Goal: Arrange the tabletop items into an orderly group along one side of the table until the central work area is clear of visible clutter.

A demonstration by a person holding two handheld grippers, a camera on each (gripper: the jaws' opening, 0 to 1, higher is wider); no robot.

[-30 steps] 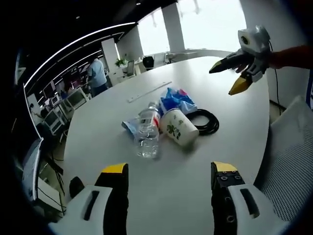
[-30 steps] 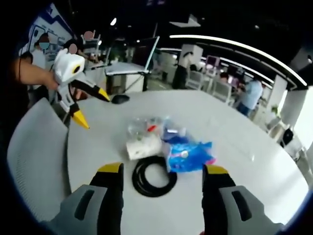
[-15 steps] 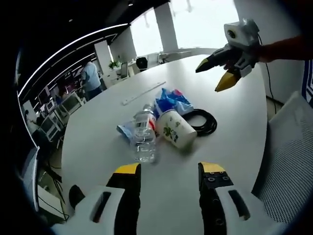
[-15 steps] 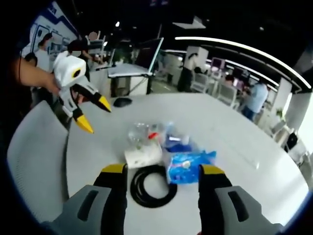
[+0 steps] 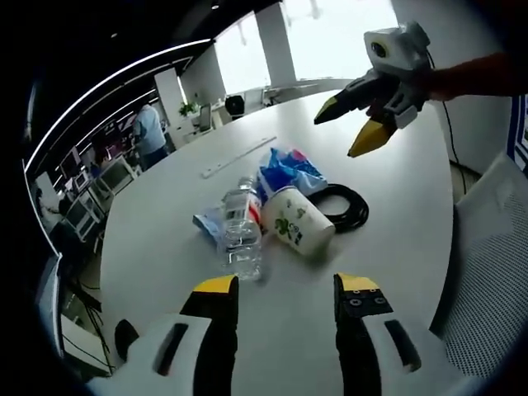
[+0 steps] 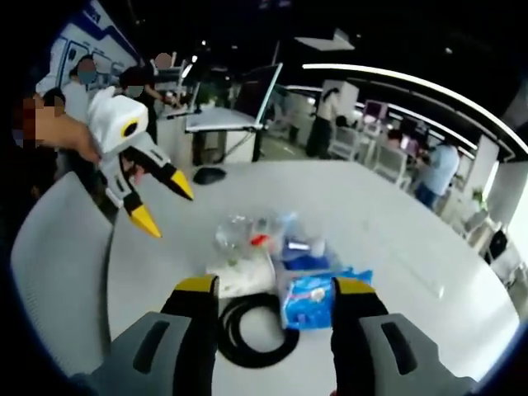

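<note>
A small heap lies on the round white table (image 5: 165,223): a clear plastic bottle (image 5: 242,232) on its side, a white paper cup (image 5: 298,220) with a green print tipped over, a blue plastic packet (image 5: 289,167) and a black coiled cable (image 5: 345,205). My left gripper (image 5: 283,289) is open low over the near table edge, short of the bottle and cup. My right gripper (image 5: 349,125) hangs open in the air beyond the cable. In the right gripper view the right gripper (image 6: 266,286) is open just above the cable (image 6: 247,330), cup (image 6: 242,272) and blue packet (image 6: 313,294), and the left gripper (image 6: 161,198) is open at upper left.
A grey mesh chair (image 5: 487,272) stands at the table's right edge. A long white strip (image 5: 239,155) lies on the far tabletop. A dark mouse (image 6: 208,174) sits near the table's far rim. People and desks with monitors fill the office behind.
My right gripper has come lower and closer over the heap. The left gripper's jaws have narrowed a little since one second ago and it has shifted slightly toward the bottle and cup.
</note>
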